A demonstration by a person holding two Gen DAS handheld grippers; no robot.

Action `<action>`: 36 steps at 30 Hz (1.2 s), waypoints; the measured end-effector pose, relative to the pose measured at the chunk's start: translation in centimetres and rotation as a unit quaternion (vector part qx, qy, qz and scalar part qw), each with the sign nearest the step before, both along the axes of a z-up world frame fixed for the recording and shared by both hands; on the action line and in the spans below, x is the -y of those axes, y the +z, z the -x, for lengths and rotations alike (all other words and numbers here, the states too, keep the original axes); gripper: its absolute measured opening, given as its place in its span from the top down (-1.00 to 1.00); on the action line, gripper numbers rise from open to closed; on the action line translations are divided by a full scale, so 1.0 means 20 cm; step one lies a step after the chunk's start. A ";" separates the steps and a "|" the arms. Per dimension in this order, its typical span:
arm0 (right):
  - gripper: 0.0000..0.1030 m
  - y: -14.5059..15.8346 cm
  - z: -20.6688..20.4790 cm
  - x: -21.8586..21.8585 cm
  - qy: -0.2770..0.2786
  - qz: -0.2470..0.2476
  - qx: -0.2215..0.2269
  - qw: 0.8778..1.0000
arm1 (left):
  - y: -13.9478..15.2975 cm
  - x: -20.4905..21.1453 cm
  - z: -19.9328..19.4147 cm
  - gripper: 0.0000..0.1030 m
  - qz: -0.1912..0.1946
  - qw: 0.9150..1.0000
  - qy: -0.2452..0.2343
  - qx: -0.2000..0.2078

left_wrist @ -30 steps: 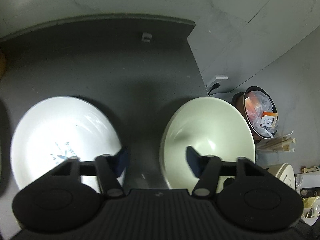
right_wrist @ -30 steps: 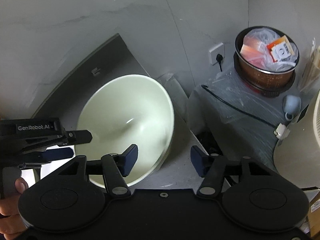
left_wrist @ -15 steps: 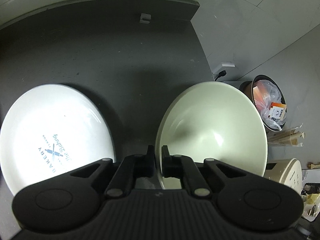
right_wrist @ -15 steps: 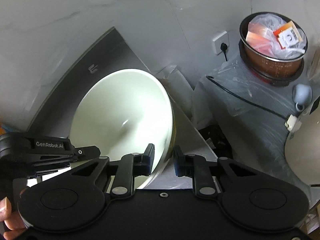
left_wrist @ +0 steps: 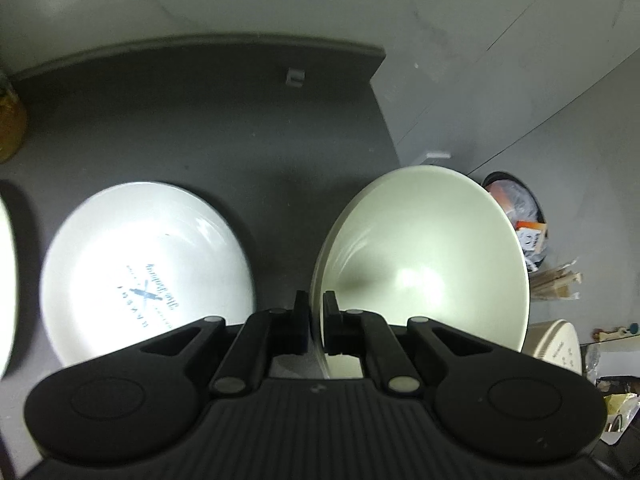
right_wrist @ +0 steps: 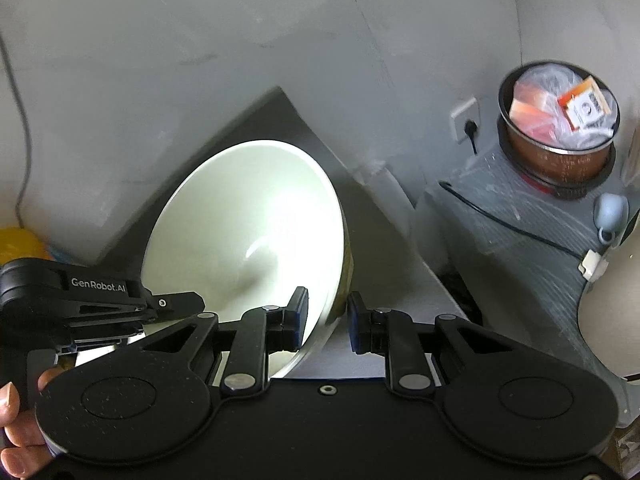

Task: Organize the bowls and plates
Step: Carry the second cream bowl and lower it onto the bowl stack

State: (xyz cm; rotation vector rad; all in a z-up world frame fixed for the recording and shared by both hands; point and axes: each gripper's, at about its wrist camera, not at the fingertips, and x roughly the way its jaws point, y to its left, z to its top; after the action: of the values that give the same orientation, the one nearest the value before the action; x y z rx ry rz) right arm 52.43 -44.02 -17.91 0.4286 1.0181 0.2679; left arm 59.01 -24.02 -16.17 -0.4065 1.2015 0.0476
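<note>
Grey walls meet a dark grey tabletop (left_wrist: 192,128) that ends in a square corner beside the wall. Two black grippers, each held by a person, grasp the same pale green bowl (left_wrist: 424,264) from opposite sides of its rim.

From the left wrist camera, the left gripper (left_wrist: 316,320) is clamped on the bowl's near-left rim, its two pads pressed against the thin edge. The bowl is tilted, its open inside facing the camera, and part of it reaches past the tabletop's right edge. To its left, apart from it, a white plate (left_wrist: 148,276) with a dark blue printed logo lies flat on the tabletop. A sliver of another pale dish (left_wrist: 5,280) shows at the far left edge.

From the right wrist camera, the right gripper (right_wrist: 327,320) is closed on the bowl's right rim, one pad inside the bowl and one outside. The left gripper shows at the lower left, reaching the bowl's far rim, with the person's hand (right_wrist: 16,428) below it.

Beyond the tabletop, a round brown bin (right_wrist: 556,128) full of plastic bags and packaging stands on a grey covered block. A wall socket (right_wrist: 466,118) with a black cable is beside it.
</note>
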 end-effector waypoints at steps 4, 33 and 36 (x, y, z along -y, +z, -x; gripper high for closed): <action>0.58 0.11 0.09 -0.05 -0.002 0.004 0.024 1.000 | 0.11 -0.05 0.08 0.90 0.001 1.000 -0.005 0.025; 0.57 0.33 0.68 -0.30 0.007 0.027 0.053 0.998 | 0.31 -0.38 0.77 0.90 0.025 0.997 -0.018 0.064; 0.57 0.32 0.72 -0.32 0.006 0.026 0.050 0.998 | 0.30 -0.40 0.82 0.90 0.027 0.998 -0.019 0.059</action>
State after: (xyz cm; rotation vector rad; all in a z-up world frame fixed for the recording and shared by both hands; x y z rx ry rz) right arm 38.07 -37.63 -11.44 0.3580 0.9278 0.2694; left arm 42.56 -15.92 -10.21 -0.4273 1.0958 -0.0414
